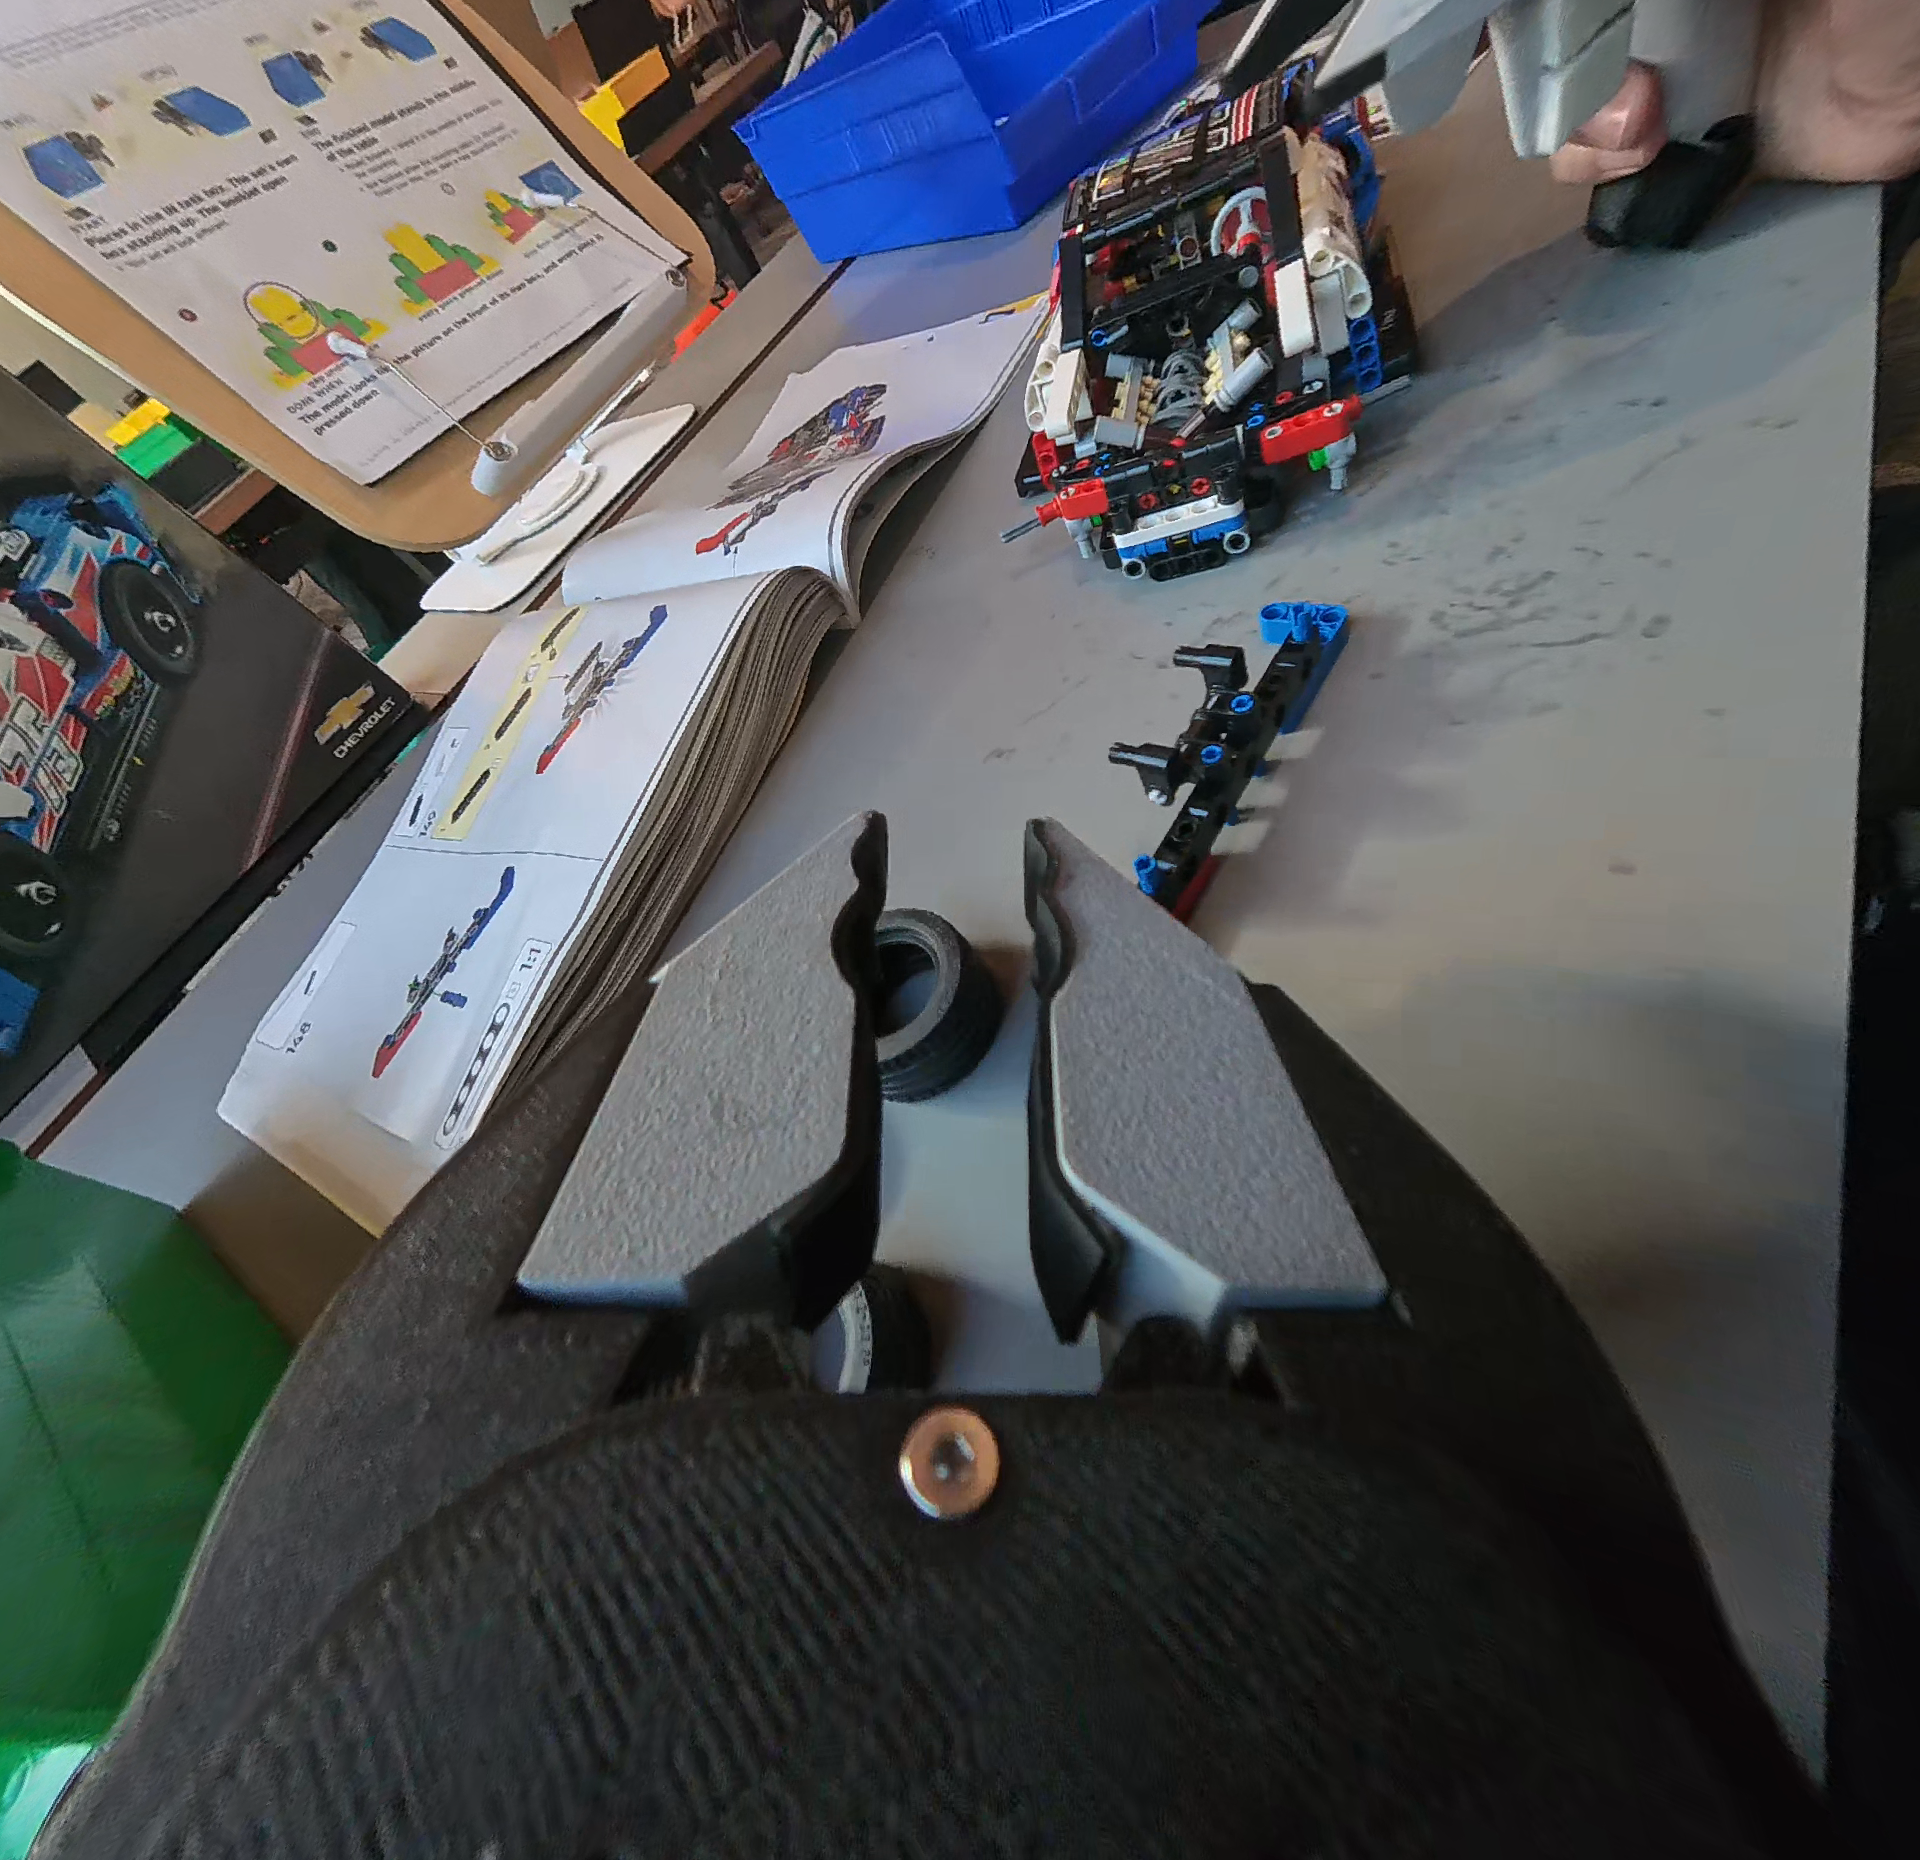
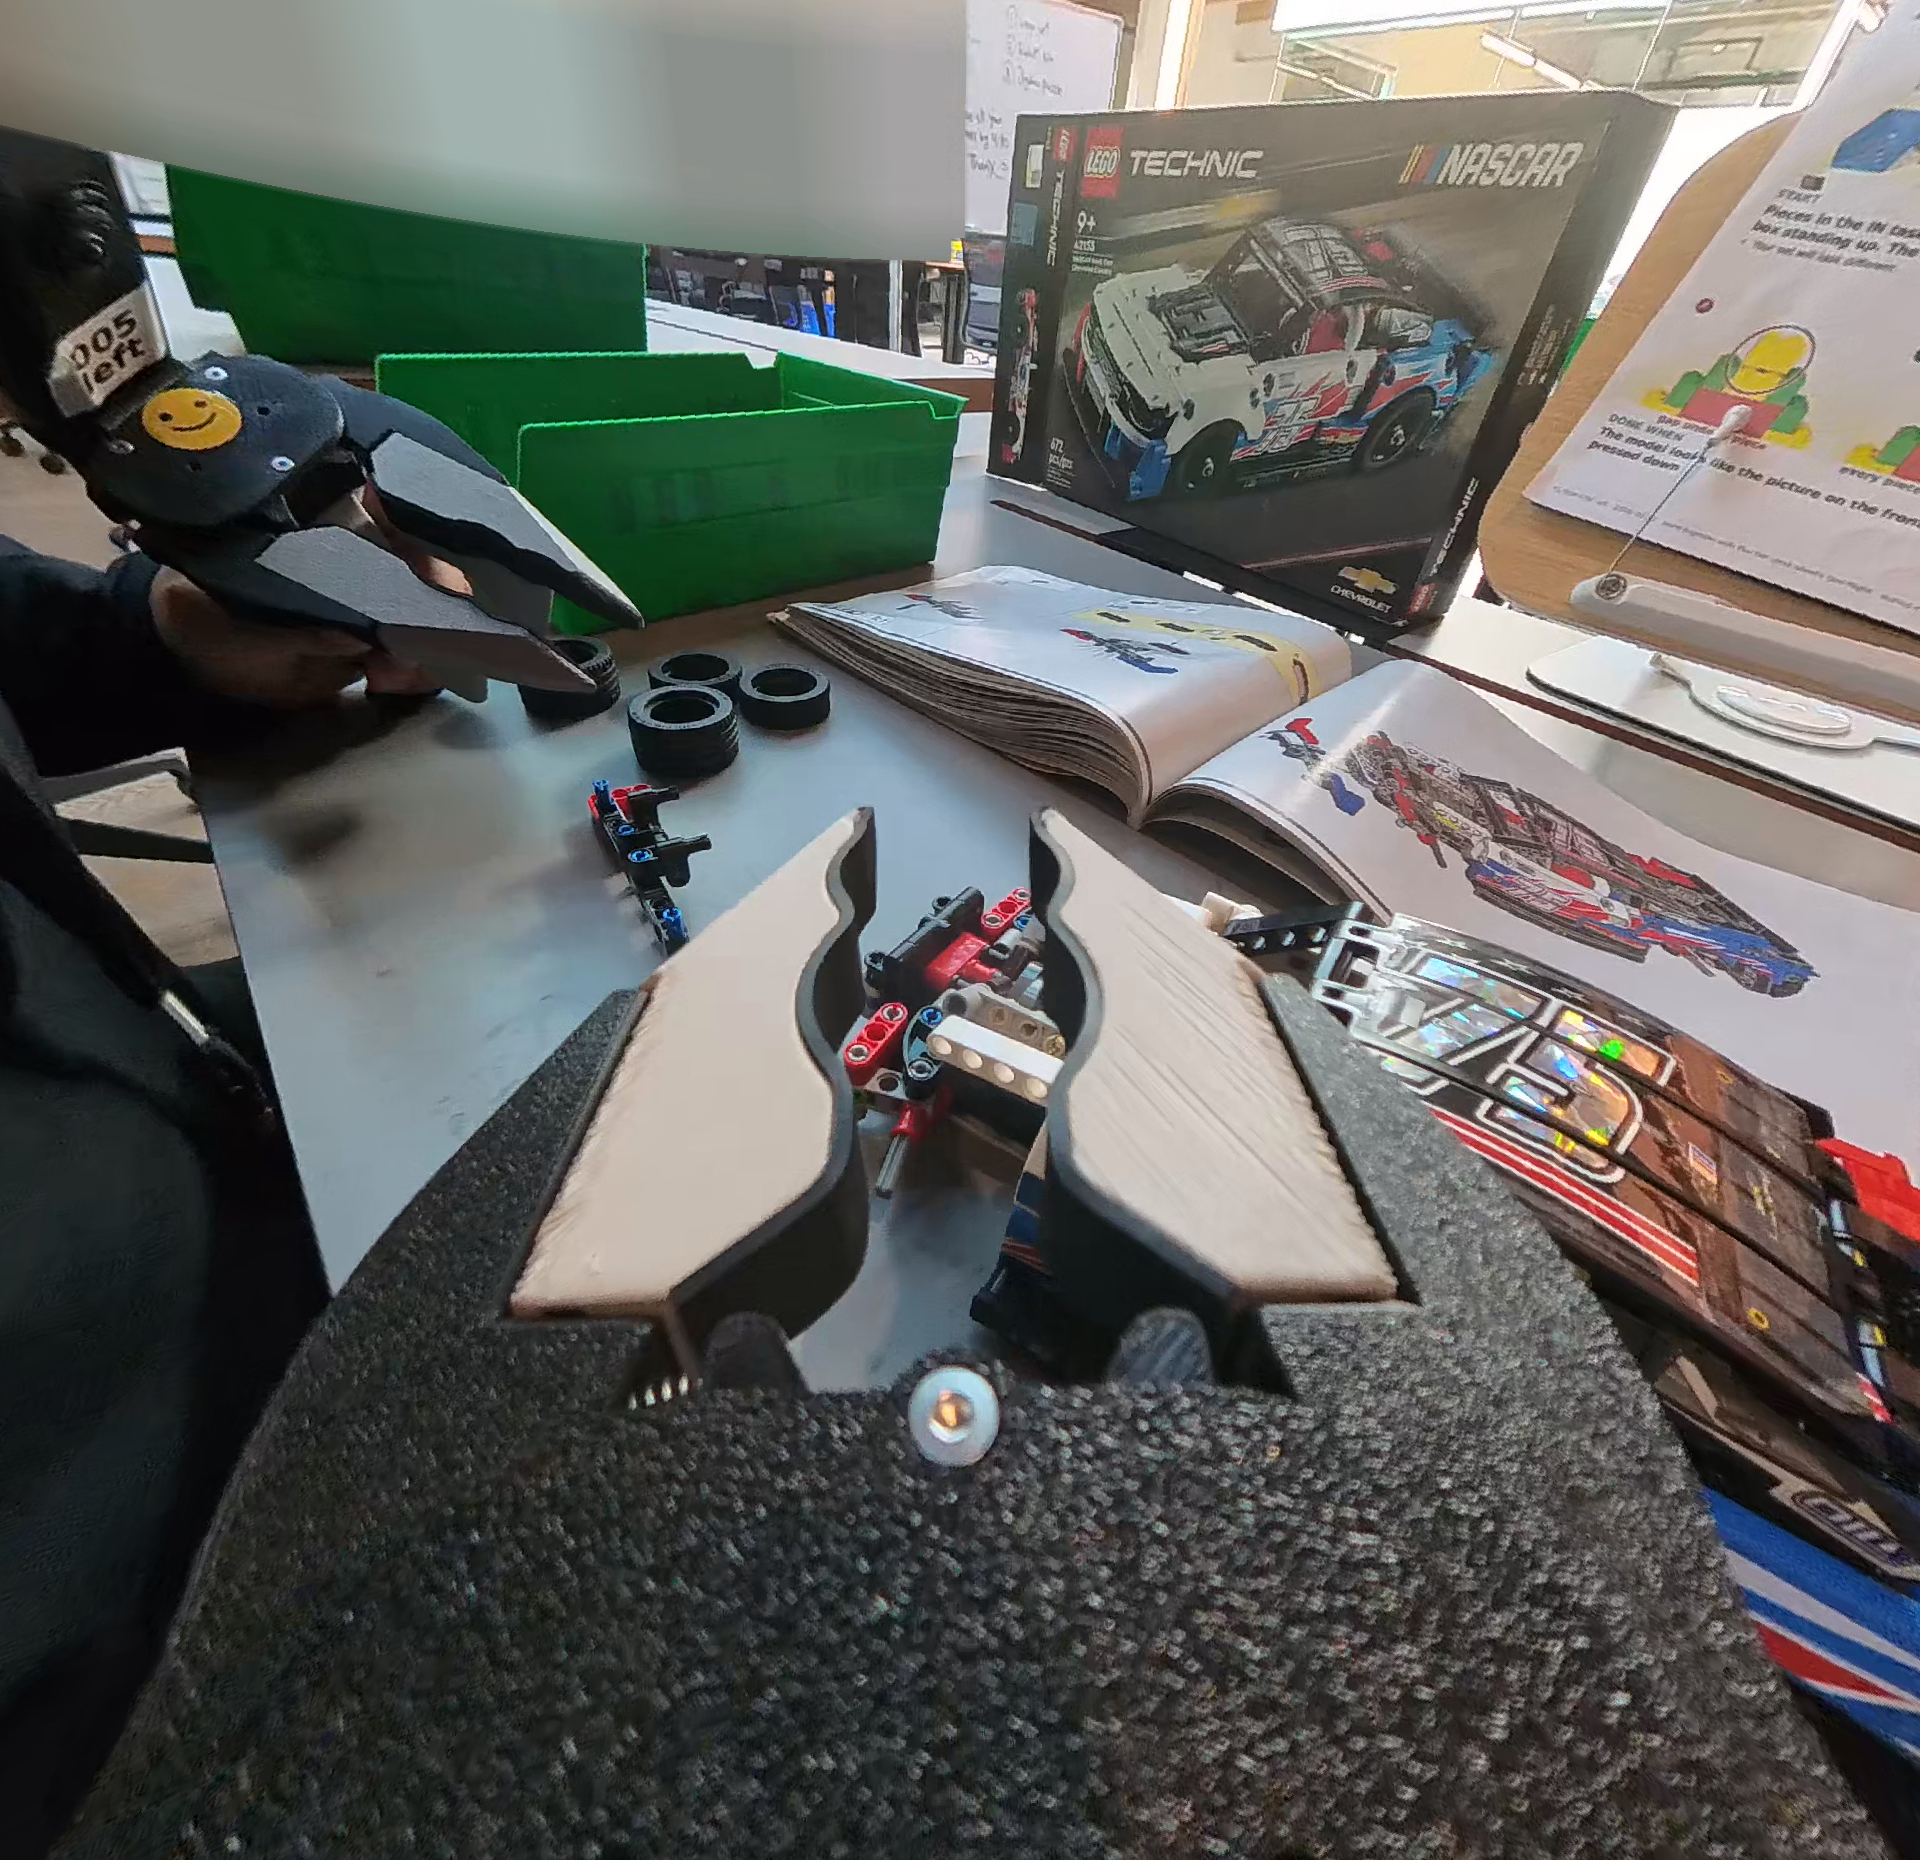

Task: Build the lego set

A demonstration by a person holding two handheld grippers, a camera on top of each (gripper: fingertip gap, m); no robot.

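- The left tool (image 1: 956,854) sits low in the centre of the left wrist view, its two grey fingers apart, with a black tyre (image 1: 925,1000) lying on the bench between them; the pads do not appear to touch it.
- The right tool (image 2: 951,844) is also parted, hovering over the front end of the half-built car (image 2: 966,1010), gripping nothing.
- In the right wrist view, three more tyres (image 2: 717,704) lie in a loose cluster at centre left (a fourth sits by the left tool's tips).
- A slim black-and-blue beam assembly (image 1: 1236,750) lies alone on the bench, between the tyres and the car (image 1: 1216,356).
- The open instruction booklet (image 1: 644,771) lies flat, left of centre in the left wrist view, near the car.
- The grey bench (image 1: 1558,667) is scuffed and smudged, its far edge at the right of the frame.
- Further out: a green bin (image 2: 727,480), a blue bin (image 1: 977,96) at the upper centre, the set's box (image 2: 1309,356) standing upright, and a printed sheet on a wooden stand (image 1: 312,179) at the upper left.
- Beyond, the room shows large bright windows and other tables.
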